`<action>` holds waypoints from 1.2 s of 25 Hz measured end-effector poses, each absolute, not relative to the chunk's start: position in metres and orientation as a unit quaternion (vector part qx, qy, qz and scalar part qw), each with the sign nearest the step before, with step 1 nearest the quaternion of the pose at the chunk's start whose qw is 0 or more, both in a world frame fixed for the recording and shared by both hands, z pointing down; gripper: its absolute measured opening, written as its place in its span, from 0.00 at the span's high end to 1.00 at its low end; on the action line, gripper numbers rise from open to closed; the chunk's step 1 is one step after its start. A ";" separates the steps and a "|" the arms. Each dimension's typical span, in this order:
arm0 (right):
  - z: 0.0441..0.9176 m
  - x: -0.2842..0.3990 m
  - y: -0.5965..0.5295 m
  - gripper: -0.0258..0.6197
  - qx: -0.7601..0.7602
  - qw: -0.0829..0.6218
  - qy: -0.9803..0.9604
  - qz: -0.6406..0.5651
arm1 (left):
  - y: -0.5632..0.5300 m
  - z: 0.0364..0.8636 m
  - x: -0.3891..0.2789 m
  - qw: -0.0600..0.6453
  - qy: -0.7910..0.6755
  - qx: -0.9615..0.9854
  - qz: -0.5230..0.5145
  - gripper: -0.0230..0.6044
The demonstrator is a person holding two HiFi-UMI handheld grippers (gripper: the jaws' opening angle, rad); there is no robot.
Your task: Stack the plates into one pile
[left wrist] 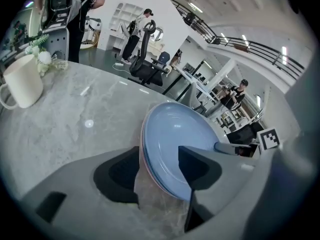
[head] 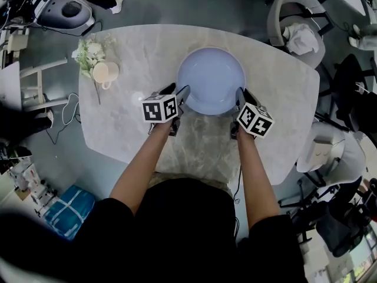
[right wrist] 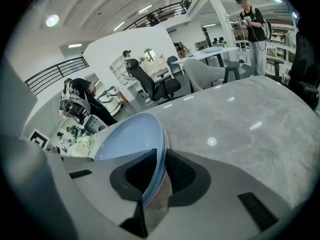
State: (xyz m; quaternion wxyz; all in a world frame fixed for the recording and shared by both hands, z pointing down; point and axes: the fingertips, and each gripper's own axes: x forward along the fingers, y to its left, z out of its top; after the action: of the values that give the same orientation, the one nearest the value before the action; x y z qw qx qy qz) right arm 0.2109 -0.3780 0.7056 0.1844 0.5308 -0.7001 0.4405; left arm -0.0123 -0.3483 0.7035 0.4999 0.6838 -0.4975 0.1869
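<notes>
A light blue plate [head: 211, 78] lies on top of a pinkish one, making one pile [left wrist: 175, 139] in the middle of the marble table [head: 141, 46]. My left gripper [head: 181, 93] is at the pile's left rim. In the left gripper view this gripper [left wrist: 157, 170] is open, with the rim between its pads and a gap on either side. My right gripper [head: 240, 96] is at the pile's right rim. In the right gripper view it [right wrist: 159, 176] is shut on the edge of the plates [right wrist: 131, 134], pads on either face of the rim.
A cream mug [head: 106, 72] [left wrist: 22, 81] and a small bunch of white flowers [head: 88, 55] stand at the table's far left. Office chairs [head: 297, 22] ring the right side of the table. A blue bundle [head: 68, 210] lies on the floor at lower left.
</notes>
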 end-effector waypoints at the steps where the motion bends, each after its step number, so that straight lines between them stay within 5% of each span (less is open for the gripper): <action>1: 0.706 0.211 -0.378 0.89 0.532 0.185 -0.700 0.438 | -0.348 0.704 -0.013 0.499 -0.497 0.686 0.186 0.58; 9: 0.704 0.209 -0.383 0.87 0.531 0.253 -0.720 0.369 | -0.340 0.699 -0.008 0.493 -0.492 0.696 0.173 0.58; 13: 0.695 0.217 -0.382 0.77 0.547 0.285 -0.721 0.314 | -0.327 0.690 -0.013 0.509 -0.493 0.691 0.142 0.58; 30: 0.594 0.178 -0.287 0.76 0.522 0.196 -0.772 0.304 | -0.231 0.599 -0.075 0.452 -0.506 0.731 0.071 0.59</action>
State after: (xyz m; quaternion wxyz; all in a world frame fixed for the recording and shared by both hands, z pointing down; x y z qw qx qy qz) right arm 0.1781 -0.2870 0.5936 0.1964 0.5224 -0.7721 0.3039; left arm -0.0752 -0.2305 0.5985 0.4523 0.7310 -0.5060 0.0713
